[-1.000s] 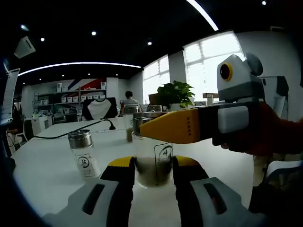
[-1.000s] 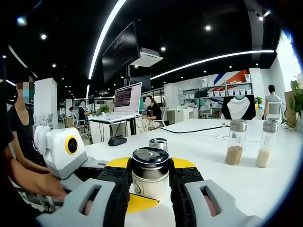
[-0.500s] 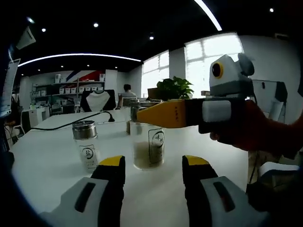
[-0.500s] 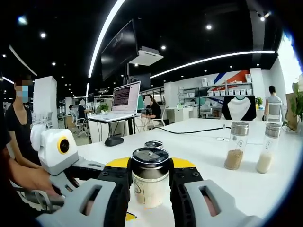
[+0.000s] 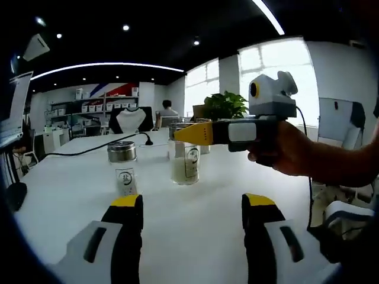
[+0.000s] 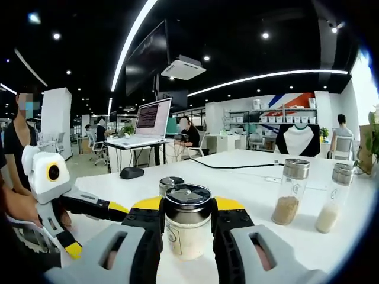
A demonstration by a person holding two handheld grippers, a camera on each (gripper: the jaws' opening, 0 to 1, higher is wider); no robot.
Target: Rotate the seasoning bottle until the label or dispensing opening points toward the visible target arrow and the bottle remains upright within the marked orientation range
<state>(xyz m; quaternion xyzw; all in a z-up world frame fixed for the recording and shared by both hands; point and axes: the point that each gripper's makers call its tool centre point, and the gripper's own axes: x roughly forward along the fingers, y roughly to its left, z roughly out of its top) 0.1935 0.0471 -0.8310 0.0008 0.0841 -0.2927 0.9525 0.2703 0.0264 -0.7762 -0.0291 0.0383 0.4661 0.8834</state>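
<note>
A white counter [image 5: 195, 225] carries the seasoning bottle [image 5: 185, 161] upright near its middle, with a shorter metal-lidded jar [image 5: 123, 171] at its nine o'clock. A black cable [image 5: 95, 149] trails across the far side at eleven o'clock. In the right gripper view, two tall shakers [image 6: 289, 190] stand side by side at three o'clock.

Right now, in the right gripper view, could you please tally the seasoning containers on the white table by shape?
Short wide jars: 2 (held jar, jar behind it)
Tall slim bottles: 2 (brown-filled bottle, pale-filled bottle)
Total: 4
</note>
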